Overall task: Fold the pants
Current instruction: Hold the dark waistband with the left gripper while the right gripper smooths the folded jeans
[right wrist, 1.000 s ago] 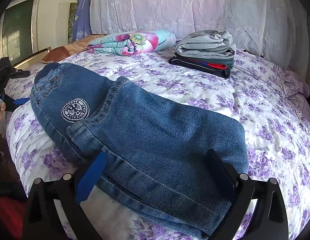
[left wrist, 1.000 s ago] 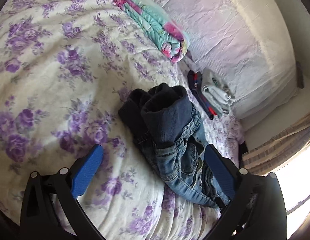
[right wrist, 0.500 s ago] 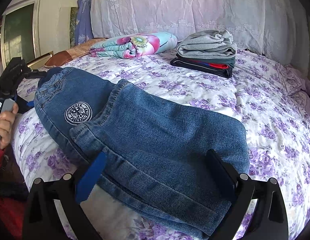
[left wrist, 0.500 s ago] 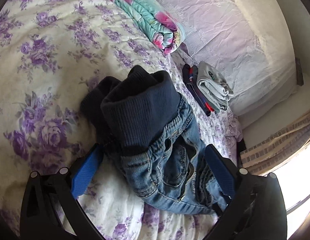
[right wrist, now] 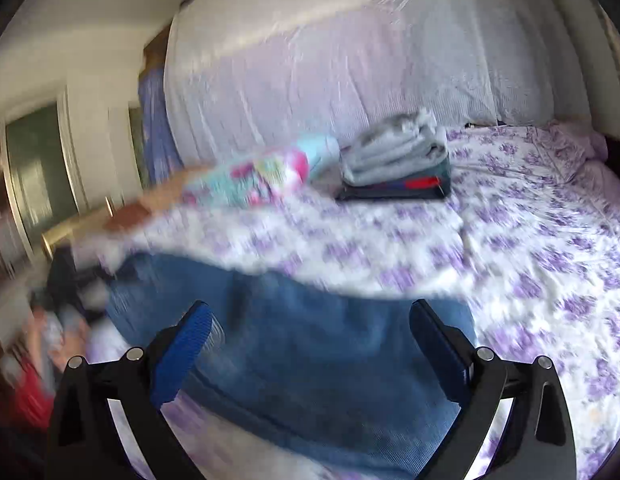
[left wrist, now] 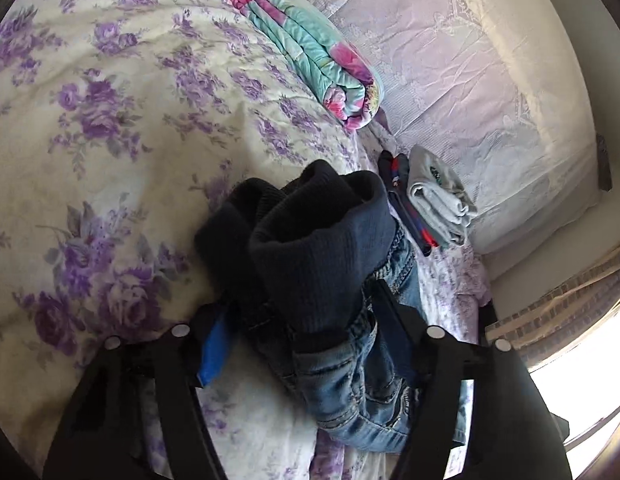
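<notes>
Blue denim pants (left wrist: 350, 392) with a dark navy ribbed waistband (left wrist: 322, 264) lie bunched on the floral bed sheet (left wrist: 109, 140). My left gripper (left wrist: 305, 336) has its jaws closing on the waistband end. The blue left pad (left wrist: 215, 344) and the right finger (left wrist: 394, 332) touch the fabric on both sides. In the blurred right wrist view, the leg end of the pants (right wrist: 330, 392) lies flat under my right gripper (right wrist: 310, 352). That gripper is wide open, its pads apart from the cloth.
A rolled turquoise and pink blanket (left wrist: 310, 60) and a stack of folded clothes (left wrist: 434, 204) sit near the headboard, which is draped in white cloth (right wrist: 310, 72). A person's hand (right wrist: 57, 328) shows blurred at the left. A bright window is at the lower right of the left wrist view.
My left gripper moved in over the waistband and its jaws narrowed around it. The right gripper rose and rolled, so its view now shows more of the headboard and is blurred.
</notes>
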The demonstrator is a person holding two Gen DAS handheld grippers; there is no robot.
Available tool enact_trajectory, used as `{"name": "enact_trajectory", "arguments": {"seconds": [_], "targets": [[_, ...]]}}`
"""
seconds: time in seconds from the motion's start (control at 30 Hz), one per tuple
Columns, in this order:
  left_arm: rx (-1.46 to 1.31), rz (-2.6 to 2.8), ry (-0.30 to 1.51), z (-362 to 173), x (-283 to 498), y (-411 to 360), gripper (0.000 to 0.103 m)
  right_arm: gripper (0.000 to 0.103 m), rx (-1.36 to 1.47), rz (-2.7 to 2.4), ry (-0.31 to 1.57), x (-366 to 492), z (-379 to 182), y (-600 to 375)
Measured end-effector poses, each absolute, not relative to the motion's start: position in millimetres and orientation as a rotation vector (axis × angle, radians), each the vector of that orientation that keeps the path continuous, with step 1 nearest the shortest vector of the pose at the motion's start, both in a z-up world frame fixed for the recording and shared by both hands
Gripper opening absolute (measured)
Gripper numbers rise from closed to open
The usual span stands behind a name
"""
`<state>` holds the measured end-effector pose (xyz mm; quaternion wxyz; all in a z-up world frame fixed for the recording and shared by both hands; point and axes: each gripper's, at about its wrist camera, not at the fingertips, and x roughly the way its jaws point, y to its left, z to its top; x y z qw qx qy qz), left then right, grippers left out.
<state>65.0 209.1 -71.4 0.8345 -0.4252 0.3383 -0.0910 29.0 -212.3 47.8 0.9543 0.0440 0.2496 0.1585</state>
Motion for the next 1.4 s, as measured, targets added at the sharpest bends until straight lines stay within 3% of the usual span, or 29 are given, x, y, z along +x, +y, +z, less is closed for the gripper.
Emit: {"name": "enact_trajectory", "arguments": {"seconds": [0.1, 0.27, 0.4, 0.47, 0.53, 0.57, 0.8, 0.93, 1.07, 1.17, 1.4], "targets": [[-0.889, -0.196, 0.721, -69.8, 62.8, 207.4, 0.063, 0.100, -0.045, 0.260, 0.613, 61.2, 37.1, -186.4], [-0.788, -0.189, 0.695, -61.2, 60.1, 188.4, 0.088, 0.100, -0.097, 0.244, 0.799, 97.8, -13.2, -165.5], [-0.694, -0.121, 0.711, -57.7, 74.3, 171.0, 0.092, 0.100, -0.128, 0.241, 0.790, 96.6, -14.3, -161.2], [-0.728, -0.121, 0.701, -58.4, 75.0, 175.8, 0.086, 0.100, -0.081, 0.265, 0.755, 89.1, -7.9, -168.1], [-0.762, -0.104, 0.697, -62.6, 72.0, 185.8, 0.069, 0.100, -0.012, 0.285, 0.680, 74.6, 6.3, -181.5], [-0.779, -0.115, 0.694, -65.0, 70.4, 189.8, 0.065, 0.100, -0.004, 0.284, 0.654, 68.2, 12.0, -186.8], [-0.803, -0.138, 0.685, -67.3, 63.4, 196.3, 0.053, 0.100, -0.292, 0.157, 0.711, 42.6, -11.3, -193.1], [-0.792, -0.163, 0.700, -58.7, 62.4, 198.2, 0.045, 0.100, -0.259, 0.170, 0.680, 42.1, -5.6, -198.6], [-0.778, -0.179, 0.702, -49.4, 59.2, 197.4, 0.043, 0.100, -0.146, 0.192, 0.592, 33.4, 11.4, -213.5], [-0.728, -0.153, 0.687, -41.3, 55.3, 189.6, 0.042, 0.100, -0.228, 0.174, 0.731, 52.4, -8.0, -209.0], [-0.574, -0.125, 0.604, -7.6, 35.1, 164.0, 0.042, 0.100, -0.251, 0.181, 0.671, 44.1, -9.5, -208.2]]}}
